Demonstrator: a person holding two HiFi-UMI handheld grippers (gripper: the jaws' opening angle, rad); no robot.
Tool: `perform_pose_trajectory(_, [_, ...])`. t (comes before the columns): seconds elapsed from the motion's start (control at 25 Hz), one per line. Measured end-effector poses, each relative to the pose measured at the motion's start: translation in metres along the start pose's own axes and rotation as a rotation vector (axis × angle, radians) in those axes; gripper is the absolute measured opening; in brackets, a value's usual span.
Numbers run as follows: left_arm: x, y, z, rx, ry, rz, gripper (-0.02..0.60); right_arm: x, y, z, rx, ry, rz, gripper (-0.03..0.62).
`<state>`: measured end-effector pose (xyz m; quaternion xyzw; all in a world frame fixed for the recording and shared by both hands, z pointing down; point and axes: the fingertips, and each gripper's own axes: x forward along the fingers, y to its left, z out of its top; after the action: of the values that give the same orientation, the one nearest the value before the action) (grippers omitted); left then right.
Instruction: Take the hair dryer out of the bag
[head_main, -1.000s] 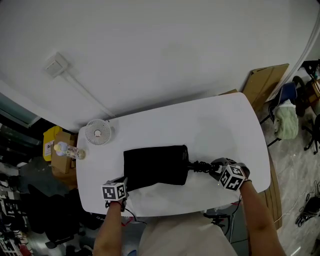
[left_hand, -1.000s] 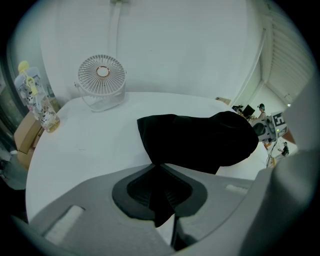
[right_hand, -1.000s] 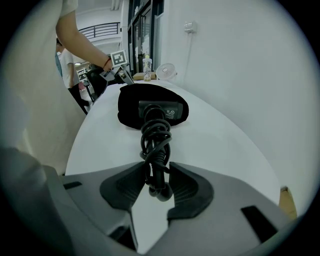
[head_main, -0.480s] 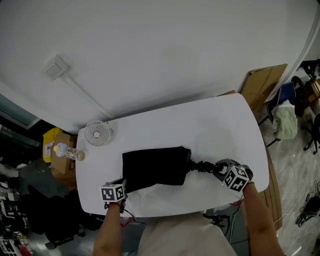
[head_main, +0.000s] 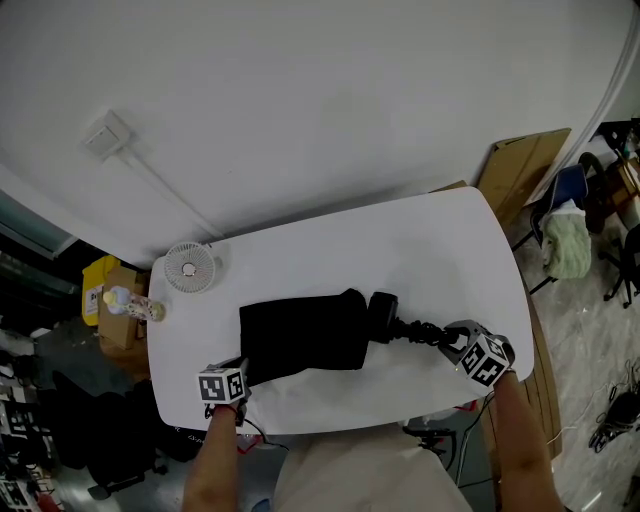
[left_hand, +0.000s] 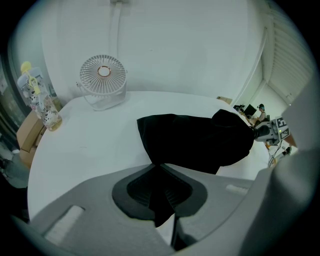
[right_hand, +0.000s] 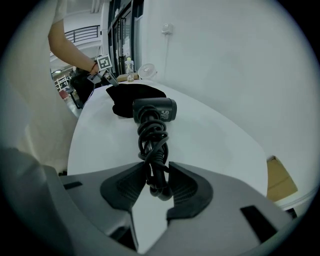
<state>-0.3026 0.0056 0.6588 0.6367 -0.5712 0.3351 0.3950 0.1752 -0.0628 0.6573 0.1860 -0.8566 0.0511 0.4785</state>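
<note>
Where cord (right_hand: 152, 145) coils, hair dryer (right_hand: 155, 110) handle hidden.

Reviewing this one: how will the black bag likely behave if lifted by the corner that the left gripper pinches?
Probably floppy: the black bag lies flat and creased, one corner bunched in the left gripper. Likely light, since the hair dryer already shows outside it. Unlikely to roll; it would probably drape.

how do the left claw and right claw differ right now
The left claw is pinched nearly closed on a thin corner of the black bag; the right claw stands wider, clamped on the coiled cord of the hair dryer. The left claw sits at the bag's near corner, the right claw off its opposite end. Both are shut on something.
</note>
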Motion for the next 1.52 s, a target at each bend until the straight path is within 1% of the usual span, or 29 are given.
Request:
perform_pose_trajectory(0.12, [-0.001,0.002,-0.002,-0.001,0.003,0.008,0.034,-0.008,-0.006,-0.015,0.054,0.003,-0.041,0.149])
perform_pose_trajectory(0.4, [-0.002,0.001,-0.004,-0.017,-0.003,0.001,0.034,-0.018,-0.012,-0.044,0.247,-0.008,-0.164,0.149])
perform_pose_trajectory(0.56, [-0.002,0.001,-0.003,-0.032,-0.026,-0.005,0.034,-0.017,-0.01,-0.043,0.328,-0.024,-0.232,0.149])
perform_pose_trajectory(0.76, [-0.002,-0.002,0.0,-0.047,-0.059,-0.039,0.035,-0.013,-0.004,-0.037,0.397,-0.019,-0.27,0.149])
perform_pose_trajectory(0.8, [-0.002,-0.003,0.0,-0.05,-0.066,-0.048,0.045,-0.013,-0.003,-0.036,0.404,-0.016,-0.276,0.149])
perform_pose_trajectory(0.84, [-0.002,-0.004,0.001,-0.051,-0.072,-0.056,0.075,-0.012,-0.003,-0.035,0.408,-0.013,-0.28,0.149])
perform_pose_trajectory(0.92, [-0.003,-0.007,0.001,-0.055,-0.083,-0.074,0.154,-0.011,-0.002,-0.034,0.413,-0.008,-0.286,0.149])
perform_pose_trajectory(1.04, [-0.008,-0.012,0.003,-0.056,-0.107,-0.097,0.201,-0.011,0.002,-0.032,0.436,0.0,-0.288,0.149])
perform_pose_trajectory(1.2, [-0.024,-0.022,0.013,-0.033,-0.171,-0.108,0.269,-0.012,0.005,-0.028,0.465,0.004,-0.292,0.149])
perform_pose_trajectory(1.36, [-0.046,-0.033,0.029,-0.015,-0.244,-0.098,0.301,-0.013,0.007,-0.025,0.489,0.011,-0.3,0.149])
perform_pose_trajectory(1.52, [-0.063,-0.037,0.041,0.014,-0.278,-0.069,0.325,-0.011,0.013,-0.022,0.506,0.019,-0.299,0.149])
